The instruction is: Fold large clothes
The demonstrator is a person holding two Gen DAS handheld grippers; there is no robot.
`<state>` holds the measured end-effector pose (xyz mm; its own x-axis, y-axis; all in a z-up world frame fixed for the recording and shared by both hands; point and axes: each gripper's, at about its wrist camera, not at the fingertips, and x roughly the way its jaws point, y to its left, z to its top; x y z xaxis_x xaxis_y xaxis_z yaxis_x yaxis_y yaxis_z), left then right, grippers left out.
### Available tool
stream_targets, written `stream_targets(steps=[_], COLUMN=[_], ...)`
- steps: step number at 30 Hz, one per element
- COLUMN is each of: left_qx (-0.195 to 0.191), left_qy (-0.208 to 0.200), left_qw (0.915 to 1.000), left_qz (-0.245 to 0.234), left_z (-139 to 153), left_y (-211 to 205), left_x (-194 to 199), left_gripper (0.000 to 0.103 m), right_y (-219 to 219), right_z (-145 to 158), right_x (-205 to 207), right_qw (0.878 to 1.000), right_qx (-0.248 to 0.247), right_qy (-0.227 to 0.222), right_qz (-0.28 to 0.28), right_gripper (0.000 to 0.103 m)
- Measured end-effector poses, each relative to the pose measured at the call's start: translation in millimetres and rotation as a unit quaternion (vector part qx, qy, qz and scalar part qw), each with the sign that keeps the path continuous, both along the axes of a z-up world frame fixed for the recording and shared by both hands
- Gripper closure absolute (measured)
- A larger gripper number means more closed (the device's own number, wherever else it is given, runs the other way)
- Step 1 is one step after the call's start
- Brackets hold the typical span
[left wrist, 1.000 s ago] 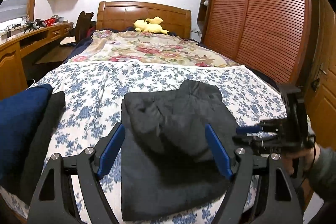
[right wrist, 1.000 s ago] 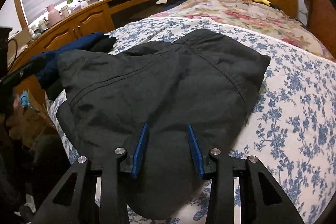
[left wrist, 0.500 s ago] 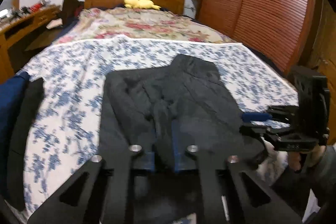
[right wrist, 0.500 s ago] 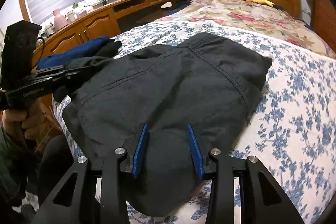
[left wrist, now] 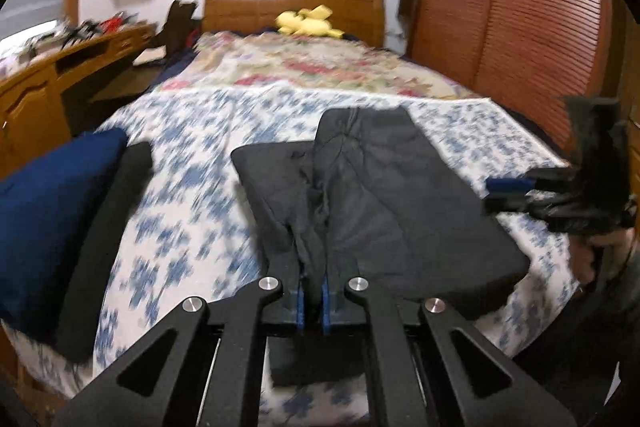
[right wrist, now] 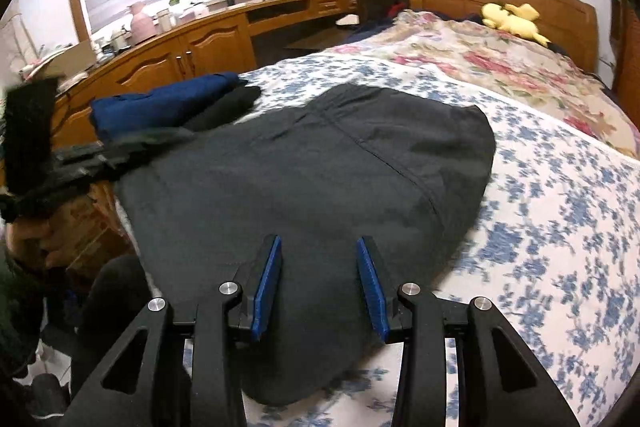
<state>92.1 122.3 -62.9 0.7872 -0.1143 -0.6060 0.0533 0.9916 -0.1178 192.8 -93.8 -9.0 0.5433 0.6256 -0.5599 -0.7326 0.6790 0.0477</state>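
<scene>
A large dark grey garment lies spread on the blue-flowered bedspread near the foot of the bed. My left gripper is shut on a pinched ridge of the cloth at its near edge; in the right wrist view the left gripper reaches in at the garment's left edge. My right gripper hovers over the garment's near end with its blue pads apart and the cloth flat beneath them. The left wrist view shows the right gripper at the garment's right side, not gripping.
A folded blue garment and a folded black one lie at the bed's left edge. A flowered quilt and a yellow plush toy lie near the headboard. A wooden desk runs on the left, a wardrobe on the right.
The left gripper's jaws went from wide apart to shut on a fold of the dark garment, and it moved in lower over the cloth. The right gripper kept its place and opening.
</scene>
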Motion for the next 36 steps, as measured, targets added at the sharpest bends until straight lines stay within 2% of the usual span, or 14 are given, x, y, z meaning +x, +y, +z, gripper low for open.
stream_targets(steps=[4,9,12,16,18,19,20,23,25,28,30,31,35,36], left_qx=[-0.002,0.002,0.008,0.014,0.024,0.024,0.022,0.012,0.017,0.025,0.028,0.029,0.020,0.018], left_qy=[0.024,0.033,0.028,0.021,0.020,0.019,0.017,0.008,0.005,0.009,0.011,0.011,0.018,0.020], left_qw=[0.9996,0.9993,0.9995,0.9995,0.9993,0.9993,0.9994,0.9996,0.9994,0.9989,0.9986,0.9985,0.9982,0.9982], left_qz=[0.016,0.018,0.013,0.015,0.021,0.023,0.023,0.025,0.030,0.039,0.044,0.046,0.055,0.054], left_z=[-31,-41,-40,-33,-31,-30,-28,-25,-24,-25,-27,-28,-34,-36], left_y=[12,9,9,8,8,9,11,18,23,29,32,33,40,41], left_x=[-7,-6,-7,-10,-11,-12,-12,-16,-19,-23,-25,-26,-33,-34], left_gripper=[0.097,0.097,0.097,0.091,0.085,0.078,0.065,0.038,0.023,0.023,0.023,0.023,0.023,0.023], right_y=[6,20,15,8,3,2,1,1,10,21,30,33,41,41], right_z=[-15,-46,-39,-22,-13,-10,-9,-9,-11,-18,-22,-24,-36,-39], right_x=[1,9,18,29,46,54,63,100,120,145,160,166,200,206], right_qw=[1.000,0.998,0.999,0.999,0.999,0.999,0.999,0.998,0.997,0.994,0.993,0.993,0.990,0.990], right_qx=[-0.009,-0.052,-0.039,-0.037,-0.035,-0.034,-0.033,-0.036,-0.038,-0.044,-0.048,-0.048,-0.053,-0.050], right_qy=[0.013,0.023,0.037,0.007,-0.001,-0.001,0.000,0.005,0.010,0.016,0.019,0.022,0.039,0.049], right_qz=[0.014,0.004,0.009,-0.007,-0.023,-0.031,-0.037,-0.059,-0.073,-0.094,-0.104,-0.108,-0.124,-0.124], right_gripper=[0.062,0.062,0.062,0.061,0.061,0.061,0.061,0.061,0.061,0.061,0.059,0.055,0.027,0.023])
